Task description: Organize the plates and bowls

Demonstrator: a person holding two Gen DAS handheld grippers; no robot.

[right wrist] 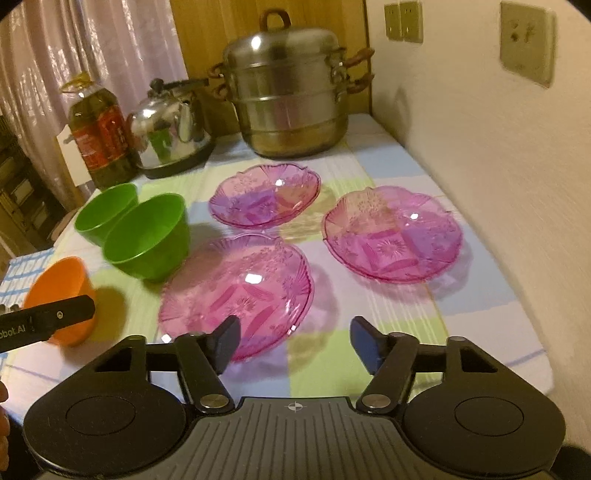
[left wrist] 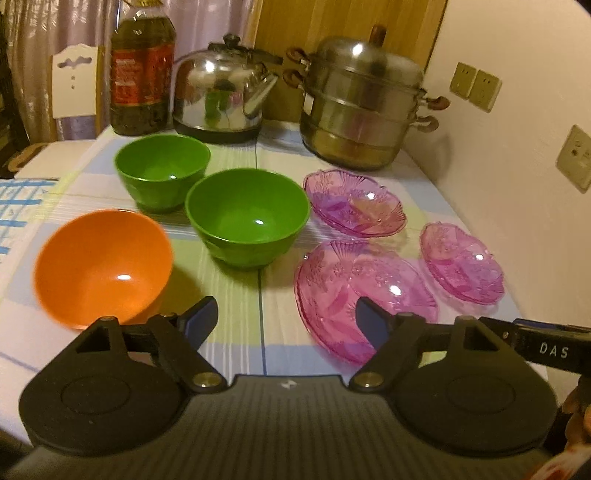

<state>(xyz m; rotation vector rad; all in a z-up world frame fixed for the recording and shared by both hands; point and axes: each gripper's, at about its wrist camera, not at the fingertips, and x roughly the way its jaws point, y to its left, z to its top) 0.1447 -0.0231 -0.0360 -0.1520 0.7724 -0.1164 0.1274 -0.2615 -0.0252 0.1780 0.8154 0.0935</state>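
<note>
An orange bowl [left wrist: 99, 266] [right wrist: 61, 291] sits near left, and two green bowls [left wrist: 247, 218] [left wrist: 162, 170] stand behind it; they also show in the right wrist view [right wrist: 147, 236] [right wrist: 107, 214]. Three pink glass plates lie to the right: a near one [left wrist: 358, 291] [right wrist: 240, 288], a far one [left wrist: 354, 203] [right wrist: 264, 194] and a right one [left wrist: 461, 264] [right wrist: 393, 232]. My left gripper [left wrist: 284, 321] is open and empty above the cloth between the orange bowl and the near plate. My right gripper [right wrist: 295, 343] is open and empty over the near plate's front edge.
A steel steamer pot [left wrist: 362, 103] [right wrist: 288, 96], a kettle [left wrist: 221, 92] [right wrist: 170, 133] and an oil bottle [left wrist: 142, 70] [right wrist: 99, 136] stand at the back of the table. A wall with sockets [left wrist: 476, 86] [right wrist: 402, 22] runs along the right edge.
</note>
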